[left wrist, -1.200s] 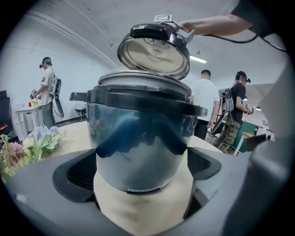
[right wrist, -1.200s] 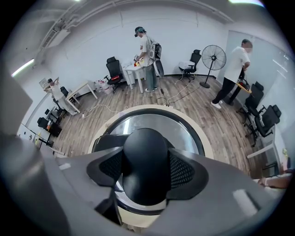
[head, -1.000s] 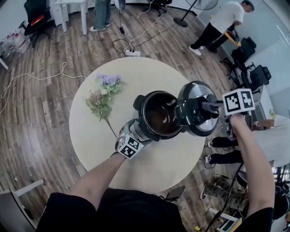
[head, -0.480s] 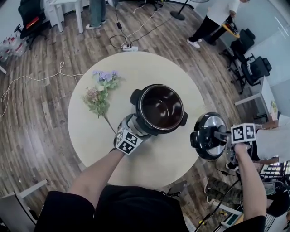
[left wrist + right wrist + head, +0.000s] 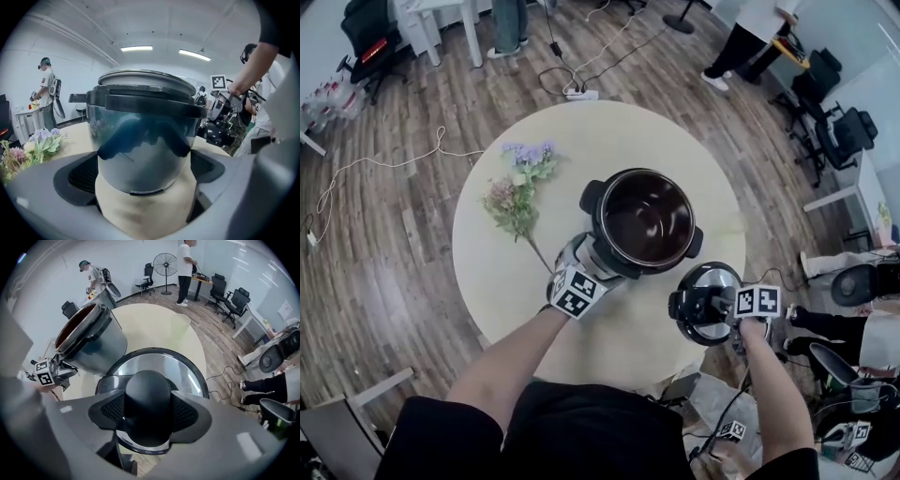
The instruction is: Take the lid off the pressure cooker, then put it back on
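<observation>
The open pressure cooker pot (image 5: 645,220) stands near the middle of the round table (image 5: 600,131), its dark inside showing. My left gripper (image 5: 596,264) is at the pot's near left side. In the left gripper view the pot (image 5: 145,117) fills the gap between its jaws and my left gripper (image 5: 143,174) is shut on the lower wall. The steel lid (image 5: 712,279) hangs by the table's front right edge, to the right of the pot and nearer me. My right gripper (image 5: 707,306) points down and is shut on the lid's black knob (image 5: 147,392). Whether the lid (image 5: 187,373) rests on the table is unclear.
A bunch of artificial flowers (image 5: 517,192) lies on the table left of the pot. Cables (image 5: 384,161) trail over the wooden floor. Office chairs (image 5: 848,131) and a standing person (image 5: 741,42) are at the far right, and someone's legs (image 5: 825,323) are close to the table's right side.
My right gripper has carried the lid away from the pot's right rim, out past the table's right side, then down and in toward the front right edge. The left gripper has stayed on the pot.
</observation>
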`<state>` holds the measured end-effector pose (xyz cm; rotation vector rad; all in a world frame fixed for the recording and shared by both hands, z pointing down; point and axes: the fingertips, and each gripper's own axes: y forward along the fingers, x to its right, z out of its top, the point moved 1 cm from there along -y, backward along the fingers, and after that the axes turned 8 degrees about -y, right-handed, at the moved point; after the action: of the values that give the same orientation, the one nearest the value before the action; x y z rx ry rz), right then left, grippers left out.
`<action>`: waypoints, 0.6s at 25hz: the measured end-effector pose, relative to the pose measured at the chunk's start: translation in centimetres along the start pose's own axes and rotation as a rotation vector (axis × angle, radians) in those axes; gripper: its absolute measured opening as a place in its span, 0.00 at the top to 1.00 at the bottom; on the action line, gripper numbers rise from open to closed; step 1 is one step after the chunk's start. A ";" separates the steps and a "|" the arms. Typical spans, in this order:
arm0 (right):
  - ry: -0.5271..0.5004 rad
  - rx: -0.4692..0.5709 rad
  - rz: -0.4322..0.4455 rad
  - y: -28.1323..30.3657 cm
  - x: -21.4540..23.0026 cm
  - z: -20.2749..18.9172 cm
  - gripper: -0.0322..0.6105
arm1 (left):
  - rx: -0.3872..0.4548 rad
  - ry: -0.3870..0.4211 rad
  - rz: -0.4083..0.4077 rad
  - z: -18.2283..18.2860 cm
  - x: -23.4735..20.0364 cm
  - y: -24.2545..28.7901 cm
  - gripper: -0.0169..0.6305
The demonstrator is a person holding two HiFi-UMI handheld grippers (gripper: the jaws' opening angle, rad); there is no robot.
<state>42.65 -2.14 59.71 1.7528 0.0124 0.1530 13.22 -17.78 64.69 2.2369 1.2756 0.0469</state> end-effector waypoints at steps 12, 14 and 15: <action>0.026 0.014 -0.085 7.7 -2.0 -1.1 0.50 | -0.007 0.004 0.003 -0.1 0.0 0.1 0.06; 0.042 0.015 -0.092 8.3 -2.2 -1.4 0.50 | -0.009 0.003 0.002 -0.1 0.1 0.1 0.06; 0.057 0.018 -0.089 8.6 -2.2 -1.5 0.50 | -0.010 0.003 0.002 -0.1 0.1 0.1 0.06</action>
<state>39.65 -2.46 68.20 1.7616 0.1329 0.1380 13.29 -17.68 64.82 2.2298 1.2719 0.0569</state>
